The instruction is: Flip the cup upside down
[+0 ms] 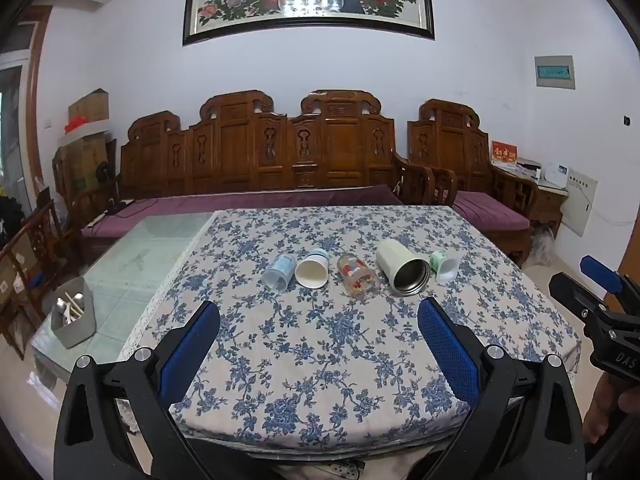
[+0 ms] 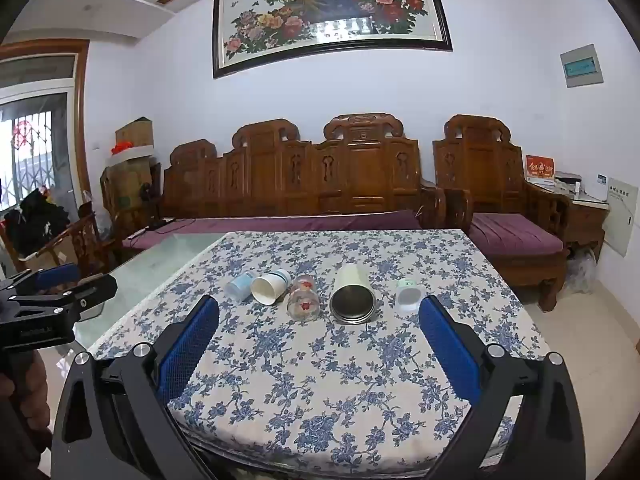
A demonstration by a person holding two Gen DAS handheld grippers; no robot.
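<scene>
Several cups lie on their sides in a row on the floral tablecloth, mouths toward me: a pale blue plastic cup, a white paper cup, a clear glass with red print, a cream steel-lined tumbler and a small green-and-white cup. They also show in the right wrist view: blue cup, paper cup, glass, tumbler, small cup. My left gripper is open and empty, short of the row. My right gripper is open and empty too.
A grey holder with utensils stands on the bare glass tabletop at the left. A carved wooden sofa with purple cushions runs behind the table. The right gripper's body shows at the left view's right edge.
</scene>
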